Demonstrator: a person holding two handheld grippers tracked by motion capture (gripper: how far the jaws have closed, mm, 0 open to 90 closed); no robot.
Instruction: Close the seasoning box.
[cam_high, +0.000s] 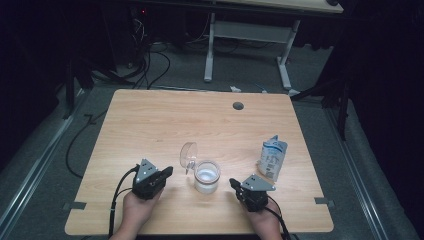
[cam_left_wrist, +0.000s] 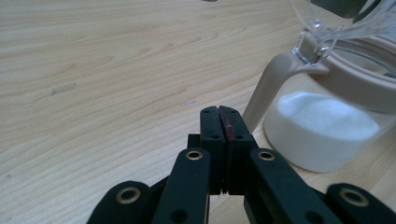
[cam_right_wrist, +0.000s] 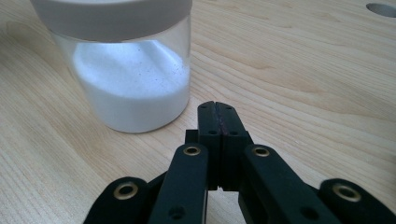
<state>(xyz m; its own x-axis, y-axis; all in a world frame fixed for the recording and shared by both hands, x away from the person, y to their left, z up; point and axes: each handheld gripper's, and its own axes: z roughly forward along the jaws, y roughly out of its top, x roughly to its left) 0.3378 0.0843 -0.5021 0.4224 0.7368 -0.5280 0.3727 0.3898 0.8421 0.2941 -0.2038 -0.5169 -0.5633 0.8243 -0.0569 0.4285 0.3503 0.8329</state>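
1. Dark room around a light wood-grain table (cam_high: 150, 125); carpeted floor, loose cables and a white desk frame (cam_high: 247, 37) run along the top of the high view; a round cable hole (cam_high: 238, 106) sits in the tabletop's upper right.
2. Glass jar (cam_high: 207, 176) stands at lower centre of the high view, roughly a third full of white granular powder, probably sugar or salt; a beige collar rings its mouth.
3. Clear hinged lid (cam_high: 189, 155) is swung up and back at the jar's upper left; judged: left open so the contents can be reached or topped up.
4. Blue-and-white paper packet (cam_high: 273, 158) stands upright at centre right, well apart from the jar, its top crumpled; contents cannot be told.
5. Left gripper (cam_high: 165, 174), held in the person's hand at lower left, has its jaws clenched together on nothing; in the left gripper view its tip lies just beside the lid's beige hinge arm (cam_left_wrist: 267, 88).
6. Right gripper (cam_high: 234, 184), at lower right, is likewise clamped closed and empty, near the jar's glass wall without touching.
7. Judged: both tools flank the jar at rest; no step is in hand.
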